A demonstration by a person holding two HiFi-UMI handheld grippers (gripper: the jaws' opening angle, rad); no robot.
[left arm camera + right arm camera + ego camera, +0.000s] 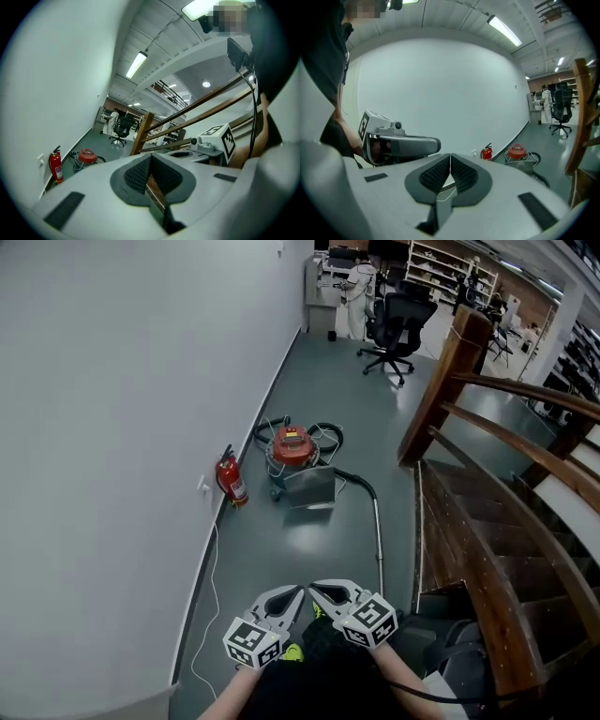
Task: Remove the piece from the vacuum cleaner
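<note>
Left gripper [299,592] and right gripper [315,589], side by side at the lower edge, each had jaws closed and empty. Farther off, a wand [379,531] led to the red vacuum cleaner [292,448], which stood on the floor near a fire extinguisher [232,479] at the wall.

left claw [299,592] jaws together, right claw [314,587] jaws together, side by side, tips converging
</note>
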